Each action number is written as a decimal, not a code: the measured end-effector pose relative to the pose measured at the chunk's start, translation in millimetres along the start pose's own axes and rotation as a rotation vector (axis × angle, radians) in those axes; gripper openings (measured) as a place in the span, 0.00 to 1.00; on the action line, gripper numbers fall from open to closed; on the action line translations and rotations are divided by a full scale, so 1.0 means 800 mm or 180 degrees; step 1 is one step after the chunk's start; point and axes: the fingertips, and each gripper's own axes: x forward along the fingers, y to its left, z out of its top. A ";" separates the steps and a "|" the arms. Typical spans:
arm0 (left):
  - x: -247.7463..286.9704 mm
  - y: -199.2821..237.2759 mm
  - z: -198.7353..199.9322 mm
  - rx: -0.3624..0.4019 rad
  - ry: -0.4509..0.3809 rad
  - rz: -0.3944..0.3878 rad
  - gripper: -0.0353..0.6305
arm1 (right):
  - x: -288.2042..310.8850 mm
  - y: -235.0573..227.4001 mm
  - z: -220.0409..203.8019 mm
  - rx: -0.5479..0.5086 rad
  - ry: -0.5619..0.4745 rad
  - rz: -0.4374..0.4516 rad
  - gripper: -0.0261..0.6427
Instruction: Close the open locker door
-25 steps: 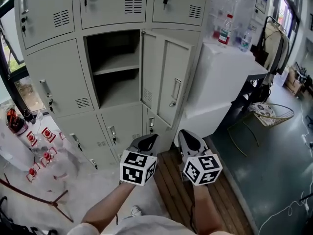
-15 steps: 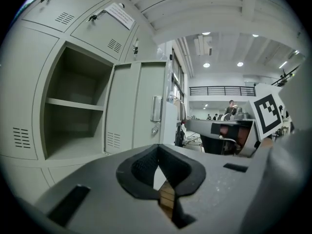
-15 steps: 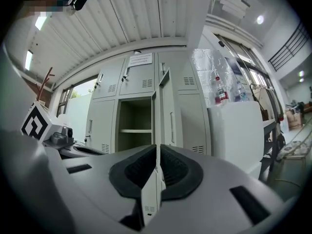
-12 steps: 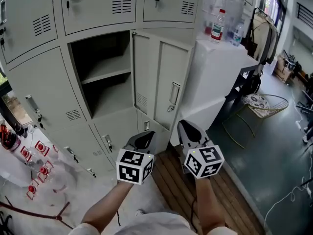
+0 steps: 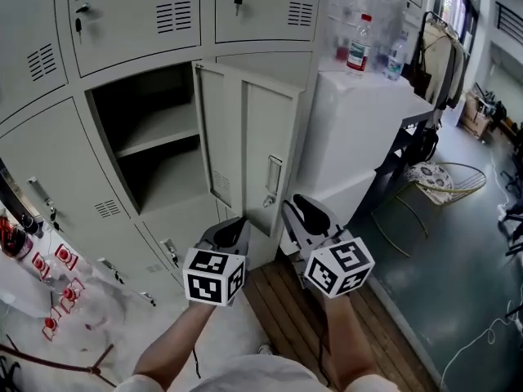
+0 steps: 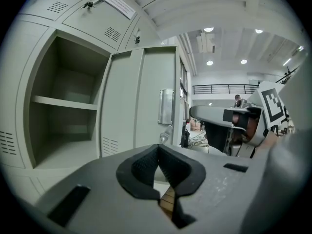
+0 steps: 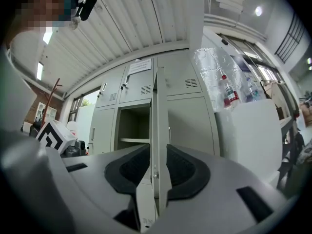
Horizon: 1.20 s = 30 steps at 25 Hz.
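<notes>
the locker door [image 5: 245, 149] stands swung out from the open compartment, hinged at its left side, its free edge with the handle [image 5: 272, 176] turned toward the white surface [image 5: 368, 113] where a bottle [image 5: 357, 43] stands. inside the open compartment a shelf [image 5: 155, 133] crosses the middle. the right claw [image 5: 296, 208] is held low, just beside the door's lower free corner and under the handle; its jaws have just been opening and now stand apart. in the right gripper view the door is seen edge-on, and that thin edge runs straight down the gap between the two pads, with neither pad pressing on it; whether the edge is already in between the tips or a little beyond them cannot be told. the left claw [image 5: 234, 229] is to the left of it, below the door's hinged half and apart from it, its jaws together at the tips with nothing in them; its own view looks up at the door's inner face and the open compartment.
</notes>
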 end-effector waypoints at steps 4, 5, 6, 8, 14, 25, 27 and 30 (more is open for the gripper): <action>0.017 0.014 0.012 -0.0024 -0.0050 0.0122 0.06 | 0.014 -0.016 0.004 0.0023 -0.0034 0.0160 0.16; 0.020 0.017 0.013 -0.0031 -0.0046 0.0151 0.06 | 0.018 -0.019 0.003 0.0039 -0.0032 0.0210 0.17; 0.024 0.019 0.012 -0.0037 -0.0039 0.0173 0.06 | 0.021 -0.022 0.002 0.0063 -0.0030 0.0258 0.17; 0.031 0.020 0.009 -0.0044 -0.0021 0.0204 0.06 | 0.026 -0.028 0.001 0.0117 -0.0031 0.0352 0.18; 0.041 0.029 0.008 -0.0046 0.0011 0.0312 0.06 | 0.032 -0.043 0.001 0.0261 -0.0055 0.0649 0.23; 0.038 0.030 -0.002 -0.0082 0.0064 0.0449 0.06 | 0.032 -0.030 0.003 0.0266 -0.0069 0.0999 0.24; 0.032 0.035 -0.005 -0.0100 0.0068 0.0503 0.06 | 0.031 -0.018 0.003 0.0237 -0.0066 0.1126 0.24; 0.021 0.044 -0.009 -0.0133 0.0071 0.0594 0.06 | 0.032 0.000 0.004 0.0219 -0.0067 0.1309 0.26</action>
